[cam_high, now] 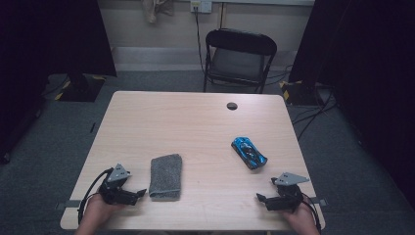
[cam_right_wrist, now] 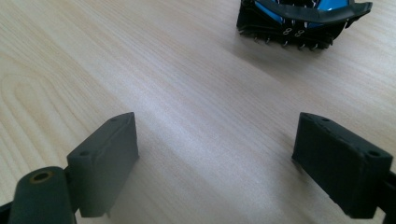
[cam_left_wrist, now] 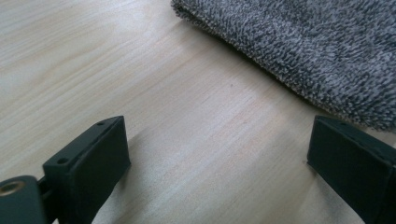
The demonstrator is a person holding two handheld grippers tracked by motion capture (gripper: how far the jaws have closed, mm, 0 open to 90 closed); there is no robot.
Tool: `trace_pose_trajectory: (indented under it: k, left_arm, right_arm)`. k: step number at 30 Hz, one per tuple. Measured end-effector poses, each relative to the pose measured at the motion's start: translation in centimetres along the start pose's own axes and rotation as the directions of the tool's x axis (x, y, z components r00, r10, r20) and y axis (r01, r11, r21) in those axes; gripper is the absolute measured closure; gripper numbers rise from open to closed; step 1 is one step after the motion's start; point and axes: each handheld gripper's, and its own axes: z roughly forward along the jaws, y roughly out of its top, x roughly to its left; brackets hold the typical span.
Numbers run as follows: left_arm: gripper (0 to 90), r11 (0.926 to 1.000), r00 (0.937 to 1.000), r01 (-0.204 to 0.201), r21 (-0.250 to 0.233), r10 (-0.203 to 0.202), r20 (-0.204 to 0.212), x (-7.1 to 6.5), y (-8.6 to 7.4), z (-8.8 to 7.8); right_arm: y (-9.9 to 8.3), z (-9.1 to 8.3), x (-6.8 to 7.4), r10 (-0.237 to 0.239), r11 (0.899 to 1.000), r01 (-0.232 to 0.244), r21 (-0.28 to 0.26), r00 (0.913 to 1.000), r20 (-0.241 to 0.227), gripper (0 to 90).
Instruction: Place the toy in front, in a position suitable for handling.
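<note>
Landmark: the grey folded towel [cam_high: 166, 176].

Table [cam_high: 195, 122]: light wood, the towel lies on its near-left part. Cable hole [cam_high: 232, 105] in the top, well beyond the towel and to its right. Black folding chair [cam_high: 238, 58] past the far edge, far behind the towel.

Towel: folded into a narrow rectangle, long side running away from the person, lying flat. Looks soft, light, floppy; terry pile should give good friction, no slip worry. It will sag and may unfold if lifted by one layer, so best to pinch the near short edge or a corner through all layers. Thick enough there for the jaws to bite.

Toy car [cam_high: 249, 152]: blue and black, well to the right of the towel, a bit farther back, sitting at an angle. Likely hard plastic, light, smooth shell, may roll; take it across the body sides, not nose to tail. In the right gripper view it sits ahead of the jaws, clear of them [cam_right_wrist: 303, 18].

Left gripper [cam_high: 142, 193]: just left of the towel's near end, resting low on the table, tips pointing at the towel. Jaws spread wide, nothing between them; the left gripper view has bare wood in the gap and the towel edge [cam_left_wrist: 299, 51] just beyond the right-hand jaw.

Right gripper [cam_high: 259, 198]: well right of the towel, near the table's front edge, near side of the car. Jaws wide apart, empty, bare table between them.
</note>
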Motion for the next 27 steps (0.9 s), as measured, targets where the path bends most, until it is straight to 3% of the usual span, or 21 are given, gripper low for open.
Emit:
trace_pose_trajectory:
  k: [9, 11, 15, 17, 22, 27]
  left_arm:
    - [4.5, 1.0000, 1.0000, -0.001, 0.001, 0.001, 0.000, 0.0, 0.0, 0.0]
    - [4.0, 1.0000, 1.0000, -0.004, 0.003, 0.004, -0.001, 0.0, 0.0, 0.0]
    - [3.3, 1.0000, 1.0000, -0.001, 0.004, 0.001, 0.002, 0.0, 0.1, 0.1]
    - [3.1, 1.0000, 1.0000, -0.001, 0.004, 0.001, 0.002, 0.0, 0.1, 0.1]
    - [3.1, 1.0000, 1.0000, 0.004, 0.004, -0.004, -0.004, -0.1, 0.0, 0.1]
    - [3.1, 1.0000, 1.0000, 0.003, 0.005, -0.003, -0.004, -0.1, 0.0, 0.0]
  right_arm:
    - [0.2, -0.2, -0.3, -0.004, 1.000, 0.004, 0.022, 1.0000, -0.005, 15.7]
    - [0.3, -0.3, -0.3, -0.006, 1.000, 0.007, 0.030, 0.9997, -0.025, 17.3]
    - [0.8, -0.7, -0.1, -0.022, 0.998, 0.022, 0.051, 0.9998, -0.005, 15.8]
    - [1.1, -0.9, -0.2, -0.011, 0.999, 0.011, 0.039, 0.9998, -0.017, 17.0]
    - [2.2, -1.3, -0.8, 0.042, 0.998, -0.042, 0.037, 0.9991, 0.005, 14.5]
    - [4.0, -1.5, -1.8, 0.075, 0.997, -0.075, 0.009, 0.9957, 0.054, 13.6]
